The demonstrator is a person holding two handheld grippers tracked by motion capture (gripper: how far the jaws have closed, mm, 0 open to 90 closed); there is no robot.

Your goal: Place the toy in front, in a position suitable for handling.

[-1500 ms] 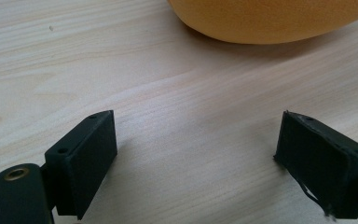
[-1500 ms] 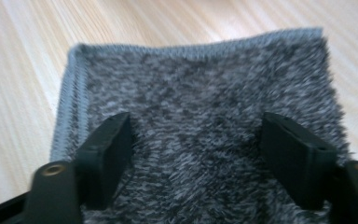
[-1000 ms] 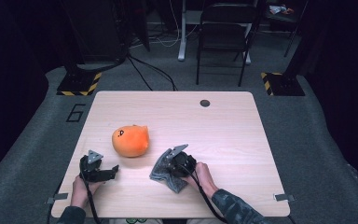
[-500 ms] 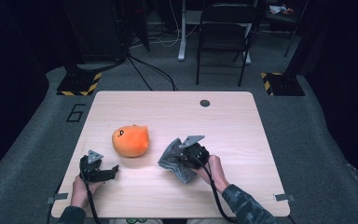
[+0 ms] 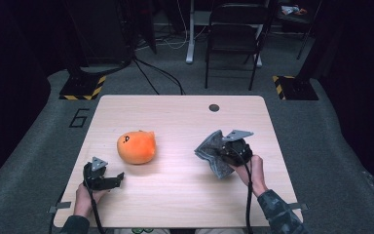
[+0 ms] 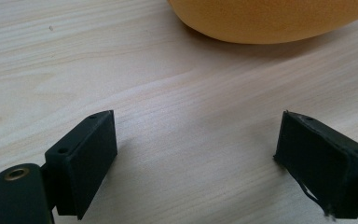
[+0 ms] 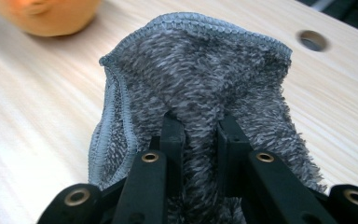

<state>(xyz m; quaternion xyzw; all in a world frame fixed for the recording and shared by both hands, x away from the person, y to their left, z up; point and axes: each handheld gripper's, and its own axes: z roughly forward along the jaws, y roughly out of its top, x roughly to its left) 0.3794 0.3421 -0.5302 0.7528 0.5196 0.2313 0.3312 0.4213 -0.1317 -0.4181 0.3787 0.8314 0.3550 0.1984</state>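
My right tool (image 7: 199, 135) has its jaws clamped tight on a fold of the grey cloth (image 7: 200, 79), which hangs bunched from it above the right half of the worktop (image 5: 175, 112), so the pick-up looks done. My left tool (image 6: 200, 158) rests low on the wood with jaws wide apart and nothing between them, just short of the orange plush toy (image 5: 136, 146). Placing or spreading the cloth is, I judge, what remains.

A digit "6" is marked on the grey floor (image 5: 34, 161) (left of the table (image 5: 185, 112)).
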